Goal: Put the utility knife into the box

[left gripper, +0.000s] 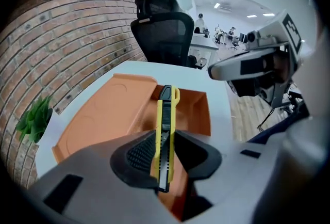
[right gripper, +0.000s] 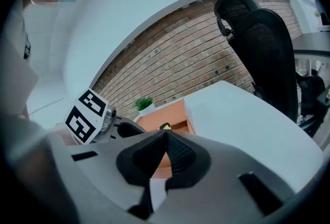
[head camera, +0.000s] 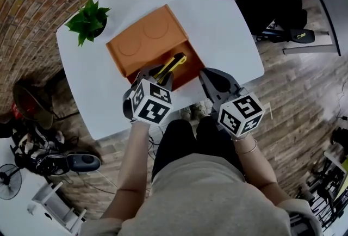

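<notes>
My left gripper is shut on a yellow and black utility knife. The knife points forward over the open compartment of the orange box, whose lid lies flat behind it with two round dents. The knife's tip hangs above the box's inside. My right gripper sits to the right of the box at the table's near edge, shut with nothing between its pads. A sliver of the knife shows past it in the right gripper view.
The box rests on a white table. A small potted green plant stands at the table's far left corner. A black office chair stands beyond the table. The floor is brick-patterned, with clutter at the left.
</notes>
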`<move>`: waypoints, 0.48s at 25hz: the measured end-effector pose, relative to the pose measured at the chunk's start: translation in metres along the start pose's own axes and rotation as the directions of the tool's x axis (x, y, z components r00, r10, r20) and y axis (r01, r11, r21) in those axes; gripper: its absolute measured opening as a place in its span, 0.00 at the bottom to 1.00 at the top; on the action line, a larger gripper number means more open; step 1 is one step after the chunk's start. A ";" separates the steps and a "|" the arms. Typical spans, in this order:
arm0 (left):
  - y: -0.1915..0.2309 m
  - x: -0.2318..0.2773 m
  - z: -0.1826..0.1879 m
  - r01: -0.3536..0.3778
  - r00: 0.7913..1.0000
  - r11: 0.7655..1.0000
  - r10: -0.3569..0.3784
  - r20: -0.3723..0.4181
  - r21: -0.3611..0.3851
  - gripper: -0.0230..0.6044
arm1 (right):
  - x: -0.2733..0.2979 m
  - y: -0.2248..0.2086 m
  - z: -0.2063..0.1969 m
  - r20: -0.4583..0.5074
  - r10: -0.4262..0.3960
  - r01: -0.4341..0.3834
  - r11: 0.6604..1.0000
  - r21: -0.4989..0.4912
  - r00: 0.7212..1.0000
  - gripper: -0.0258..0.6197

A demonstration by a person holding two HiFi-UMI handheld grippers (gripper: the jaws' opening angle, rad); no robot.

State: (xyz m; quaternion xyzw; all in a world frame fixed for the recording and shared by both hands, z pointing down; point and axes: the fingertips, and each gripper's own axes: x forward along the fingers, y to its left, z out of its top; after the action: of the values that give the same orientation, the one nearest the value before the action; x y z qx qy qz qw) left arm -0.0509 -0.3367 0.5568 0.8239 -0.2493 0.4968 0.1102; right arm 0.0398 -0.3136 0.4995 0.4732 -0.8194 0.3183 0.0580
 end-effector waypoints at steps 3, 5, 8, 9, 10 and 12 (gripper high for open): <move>-0.003 0.009 -0.002 0.026 0.999 1.000 -0.026 -0.032 0.012 0.22 | 0.002 -0.002 -0.001 -0.002 0.001 -0.001 1.000 0.004 1.000 0.04; -0.005 0.016 -0.005 0.038 0.997 0.999 -0.036 -0.062 0.029 0.22 | 0.003 -0.003 -0.003 -0.008 0.000 0.000 1.000 0.007 1.000 0.04; -0.007 0.025 -0.009 0.063 0.994 0.997 -0.059 -0.095 0.038 0.22 | 0.003 -0.007 -0.005 -0.013 -0.009 0.009 1.000 0.014 1.000 0.04; -0.008 0.028 -0.010 0.071 0.992 0.997 -0.067 -0.103 0.037 0.22 | 0.003 -0.008 -0.006 -0.013 -0.012 0.012 1.000 0.017 1.000 0.04; -0.008 0.031 -0.011 0.077 0.991 0.996 -0.073 -0.112 0.036 0.22 | 0.002 -0.009 -0.006 -0.014 -0.015 0.015 1.000 0.020 1.000 0.04; -0.009 0.035 -0.013 0.083 0.988 0.996 -0.077 -0.131 0.037 0.22 | 0.002 -0.011 -0.007 -0.014 -0.017 0.017 0.999 0.032 1.000 0.04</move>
State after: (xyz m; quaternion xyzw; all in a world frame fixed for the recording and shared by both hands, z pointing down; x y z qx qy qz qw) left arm -0.0431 -0.3342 0.5946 0.8015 -0.1977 0.5495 0.1285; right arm 0.0463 -0.3146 0.5104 0.4788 -0.8097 0.3341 0.0585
